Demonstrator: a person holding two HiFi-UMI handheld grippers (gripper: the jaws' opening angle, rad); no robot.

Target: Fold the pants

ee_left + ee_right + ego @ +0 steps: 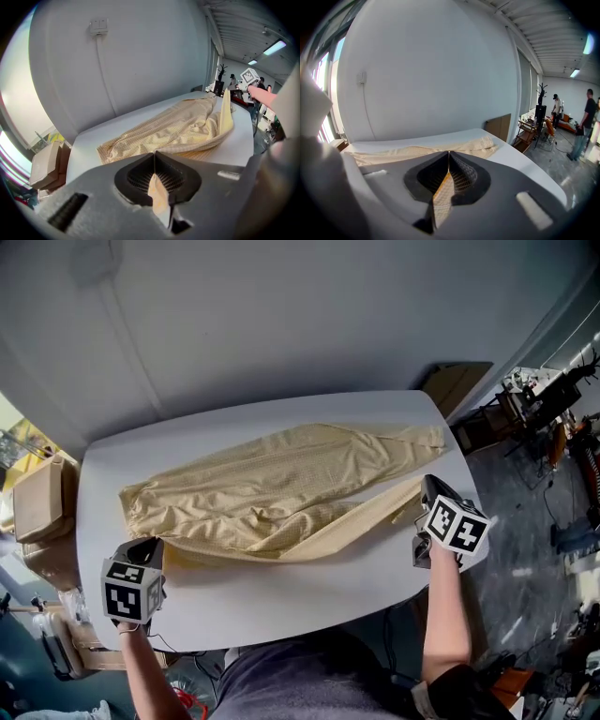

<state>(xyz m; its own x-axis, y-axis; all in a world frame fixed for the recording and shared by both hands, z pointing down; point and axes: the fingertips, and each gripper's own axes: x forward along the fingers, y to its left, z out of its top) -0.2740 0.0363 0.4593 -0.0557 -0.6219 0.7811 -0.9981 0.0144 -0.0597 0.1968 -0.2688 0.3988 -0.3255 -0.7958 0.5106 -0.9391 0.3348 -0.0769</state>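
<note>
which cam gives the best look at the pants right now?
Head view: the whole pants are spread across the table, both ends visible. Left gripper view shows most of them, foreshortened, plus the fabric pinched in its jaws. Right gripper view shows only a low strip and its pinched bit.

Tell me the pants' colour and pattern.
The pants are pale yellow with a fine check; left gripper view.

Light's even & soft, no harsh glare. Far right, ceiling strip lamps [275, 47] glow; window [14, 136] at left blows out w/ pink fringing. Faint shadow under the pants [272, 493]. Both gripper views: heavy fisheye, dark corners, near foreground soft.
</note>
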